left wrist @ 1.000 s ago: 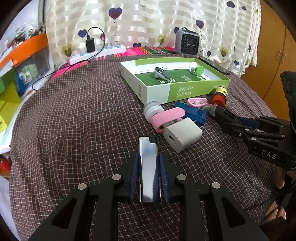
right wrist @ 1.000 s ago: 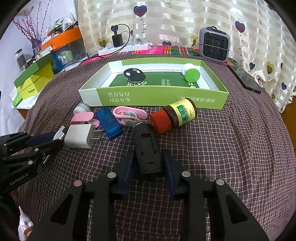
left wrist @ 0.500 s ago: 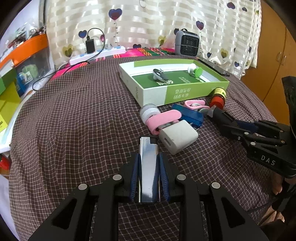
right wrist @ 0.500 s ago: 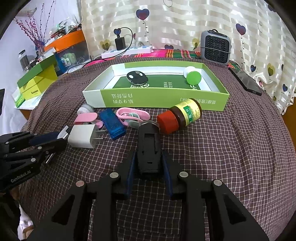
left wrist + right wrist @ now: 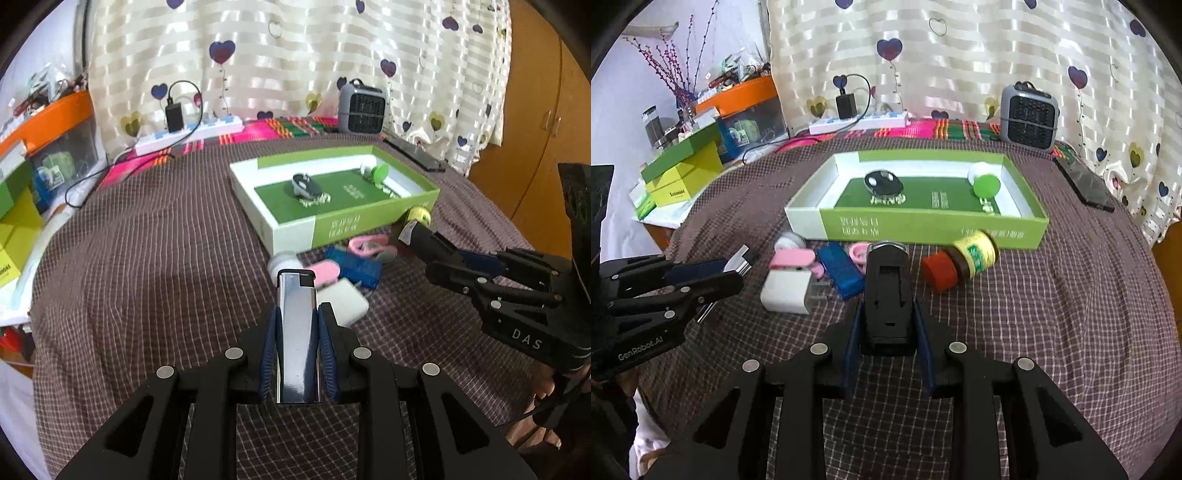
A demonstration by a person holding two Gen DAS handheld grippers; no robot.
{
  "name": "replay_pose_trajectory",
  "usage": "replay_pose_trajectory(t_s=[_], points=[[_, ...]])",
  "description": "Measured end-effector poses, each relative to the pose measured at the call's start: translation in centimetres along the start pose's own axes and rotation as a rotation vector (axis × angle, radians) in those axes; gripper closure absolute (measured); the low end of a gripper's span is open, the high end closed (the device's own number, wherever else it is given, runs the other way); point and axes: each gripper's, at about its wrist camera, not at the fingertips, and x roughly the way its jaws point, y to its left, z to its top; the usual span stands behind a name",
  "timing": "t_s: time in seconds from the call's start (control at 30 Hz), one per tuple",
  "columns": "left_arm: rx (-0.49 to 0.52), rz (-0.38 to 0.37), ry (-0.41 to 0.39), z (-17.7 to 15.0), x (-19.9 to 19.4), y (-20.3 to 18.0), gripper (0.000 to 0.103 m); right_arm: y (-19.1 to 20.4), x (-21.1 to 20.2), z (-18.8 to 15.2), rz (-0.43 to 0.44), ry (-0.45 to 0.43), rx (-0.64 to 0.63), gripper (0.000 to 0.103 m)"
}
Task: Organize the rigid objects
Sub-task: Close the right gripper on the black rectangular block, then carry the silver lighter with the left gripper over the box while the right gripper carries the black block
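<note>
My left gripper [image 5: 297, 314] is shut on a silver lighter [image 5: 297, 332], held a little above the checked cloth; it shows again at the left of the right wrist view as left gripper [image 5: 727, 273] with the lighter [image 5: 740, 260]. My right gripper [image 5: 888, 314] is shut on a black oblong piece [image 5: 888, 291] with a silvery tip, and shows in the left wrist view as right gripper [image 5: 439, 258]. Beyond both lies an open green box [image 5: 923, 229] holding a black oval thing [image 5: 882, 181] and a green-capped jar [image 5: 985, 182].
Before the box lie a white charger [image 5: 786, 291], a blue piece [image 5: 838, 269], a pink clip [image 5: 796, 258] and a red-capped bottle [image 5: 960, 262]. A small heater [image 5: 1030, 118], a power strip [image 5: 857, 123] and a phone [image 5: 1086, 184] sit behind; stacked boxes [image 5: 683, 170] stand left.
My left gripper has risen with the lighter, off the cloth. The right gripper's fingers have drawn in onto the black piece and hold it slightly higher.
</note>
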Motion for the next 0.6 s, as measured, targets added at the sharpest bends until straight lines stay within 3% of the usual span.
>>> replay_pose_trajectory(t_s=[0.6], points=[[-0.012, -0.049, -0.014, 7.2, 3.3, 0.0, 0.081, -3.1, 0.6, 5.2, -0.002, -0.003, 0.014, 0.075]])
